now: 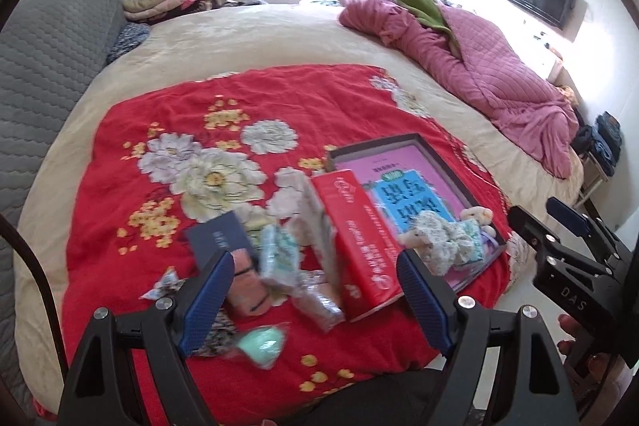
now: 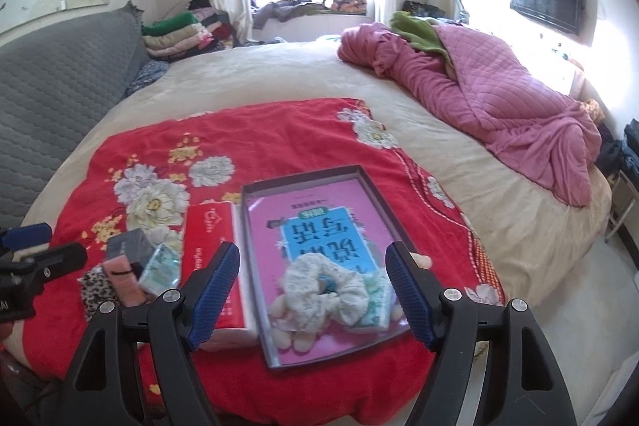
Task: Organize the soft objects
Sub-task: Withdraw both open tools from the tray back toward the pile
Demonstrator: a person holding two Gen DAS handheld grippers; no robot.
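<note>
Currently the white lace scrunchie (image 2: pixel 325 292) lies inside the shallow dark tray (image 2: pixel 255 226), on its pink-and-blue printed bottom, beside a mint packet (image 2: pixel 373 306) and a small plush toy (image 1: pixel 477 214). Left of the tray stands a red box (image 2: pixel 209 238); further left lie a tissue pack (image 2: pixel 159 268), a pink item (image 2: pixel 120 280), a dark box (image 2: pixel 127 244) and a leopard-print scrunchie (image 2: pixel 94 292). All sit on the red floral blanket (image 2: pixel 279 130) on the bed (image 2: pixel 279 70). Right gripper (image 2: pixel 313 292): fingers spread wide, holding nothing, above the tray. Left gripper (image 1: pixel 315 300): fingers spread, empty, above the clutter.
</note>
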